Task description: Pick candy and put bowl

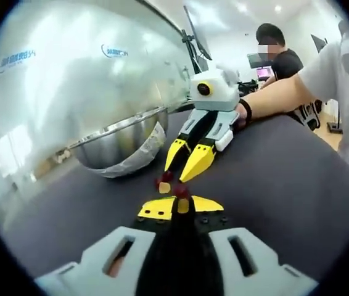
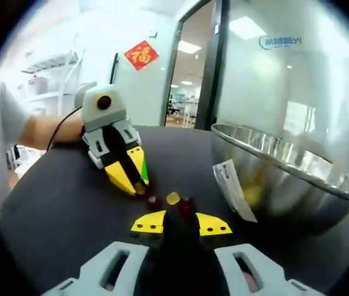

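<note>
Both hand-held grippers meet nose to nose over the dark bench [image 1: 298, 185], well in from its edges, with the steel bowl [image 1: 122, 139] standing just beside them.

The left hand-held gripper [image 1: 179, 196] has its yellow-tipped jaws pressed together on a dark red candy [image 1: 180, 191]. In the right gripper view it comes in from the left, tips down at the bench surface.

The right hand-held gripper [image 2: 182, 209] also appears pinched on a small dark red candy [image 2: 185, 206] — whether the jaws truly bear on it or merely flank it I cannot tell for certain.

Loose pieces lie between the two tips: a yellow candy [image 2: 172, 198] and a dark red candy [image 2: 153, 200].

Risks noted:
- The tips work very close together; a collision could knock a held candy free.
- The grips are shallow, at the very tips — a candy may squirt out during the lift to the bowl.
- The loose pieces could be swept toward the bench edge.
- A label [image 2: 230, 185] hangs off the bowl wall; a jaw catching it could shift the bowl.
</note>
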A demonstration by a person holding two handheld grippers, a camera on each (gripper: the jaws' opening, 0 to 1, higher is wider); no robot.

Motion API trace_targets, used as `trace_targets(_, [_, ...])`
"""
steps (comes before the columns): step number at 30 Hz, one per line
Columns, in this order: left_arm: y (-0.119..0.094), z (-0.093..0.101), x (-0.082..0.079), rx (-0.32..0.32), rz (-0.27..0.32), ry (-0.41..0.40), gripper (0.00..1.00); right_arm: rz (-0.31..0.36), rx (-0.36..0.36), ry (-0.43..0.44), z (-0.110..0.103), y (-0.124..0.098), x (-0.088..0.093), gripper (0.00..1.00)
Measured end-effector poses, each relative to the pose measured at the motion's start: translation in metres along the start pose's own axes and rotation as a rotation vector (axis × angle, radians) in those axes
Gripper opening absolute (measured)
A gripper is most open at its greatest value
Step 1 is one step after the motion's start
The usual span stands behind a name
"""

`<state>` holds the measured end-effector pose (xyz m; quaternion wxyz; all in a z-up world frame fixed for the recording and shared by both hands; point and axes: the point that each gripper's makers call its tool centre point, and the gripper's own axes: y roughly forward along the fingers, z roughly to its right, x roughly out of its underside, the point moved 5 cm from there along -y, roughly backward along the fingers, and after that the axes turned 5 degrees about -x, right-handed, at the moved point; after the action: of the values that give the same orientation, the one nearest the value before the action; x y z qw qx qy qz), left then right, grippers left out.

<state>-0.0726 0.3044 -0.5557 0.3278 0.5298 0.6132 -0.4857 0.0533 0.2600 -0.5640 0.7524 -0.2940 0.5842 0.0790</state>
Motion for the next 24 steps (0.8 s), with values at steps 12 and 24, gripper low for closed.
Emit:
trace_targets(12, [-0.002, 0.001, 0.001, -0.009, -0.006, 0.008, 0.02, -0.004, 0.018, -0.053, -0.001, 0.005, -0.002, 0.04])
trace_targets(24, [-0.004, -0.003, -0.009, -0.046, 0.051, 0.009, 0.01, 0.079, 0.002, -0.106, -0.019, -0.034, -0.018, 0.04])
